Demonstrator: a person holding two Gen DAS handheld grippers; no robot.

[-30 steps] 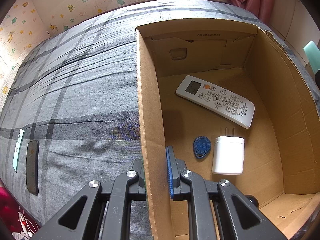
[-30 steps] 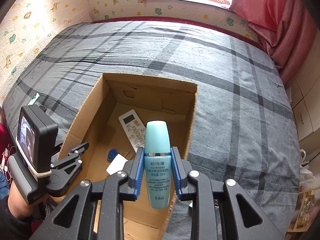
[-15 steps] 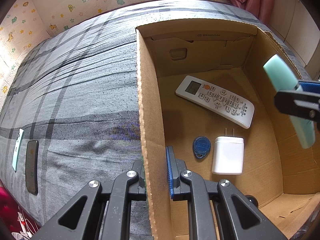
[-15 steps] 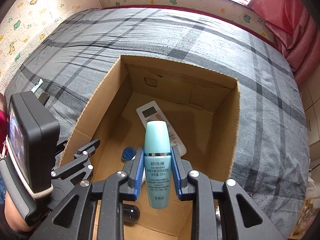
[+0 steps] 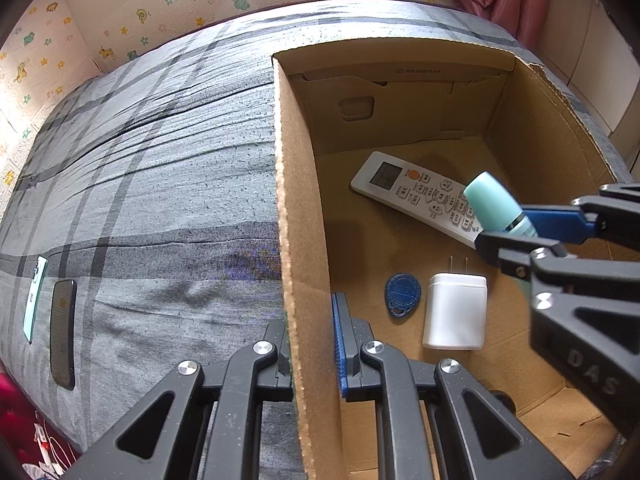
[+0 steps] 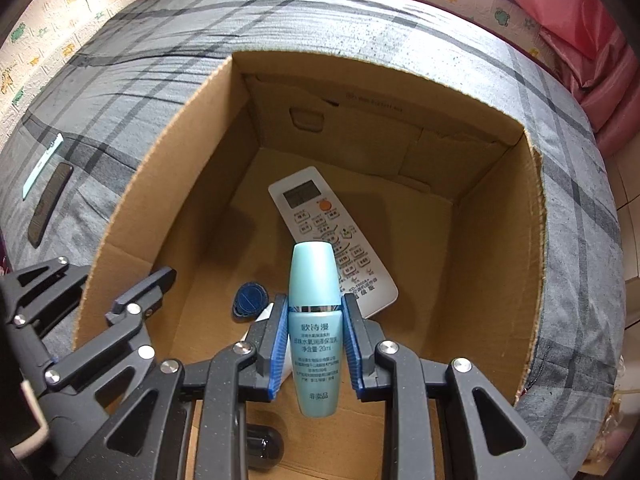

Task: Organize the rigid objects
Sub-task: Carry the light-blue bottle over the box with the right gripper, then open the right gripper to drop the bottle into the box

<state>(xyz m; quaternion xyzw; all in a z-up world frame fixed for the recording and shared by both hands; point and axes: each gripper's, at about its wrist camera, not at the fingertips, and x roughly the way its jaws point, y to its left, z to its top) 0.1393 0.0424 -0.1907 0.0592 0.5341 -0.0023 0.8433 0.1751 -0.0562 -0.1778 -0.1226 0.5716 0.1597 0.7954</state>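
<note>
An open cardboard box (image 5: 296,184) (image 6: 168,152) sits on a grey plaid bed. Inside lie a white remote control (image 5: 404,188) (image 6: 320,216), a blue key fob (image 5: 402,294) (image 6: 249,298) and a white plug adapter (image 5: 454,312). My left gripper (image 5: 310,344) is shut on the box's left wall, seen from the side as the left gripper (image 6: 132,304). My right gripper (image 6: 315,340) (image 5: 520,226) is shut on a teal lotion bottle (image 6: 314,320) (image 5: 496,206), hanging inside the box above the remote's lower end.
Two phones (image 5: 62,320) (image 6: 50,204) lie on the bed left of the box, one black, one mint-edged. A small dark round object (image 6: 262,446) rests on the box floor near my right gripper. A pink curtain (image 6: 580,20) hangs at the far right.
My right gripper has come down with the teal bottle from above the box's rim into the box, entering the left wrist view from the right. The left gripper has not moved.
</note>
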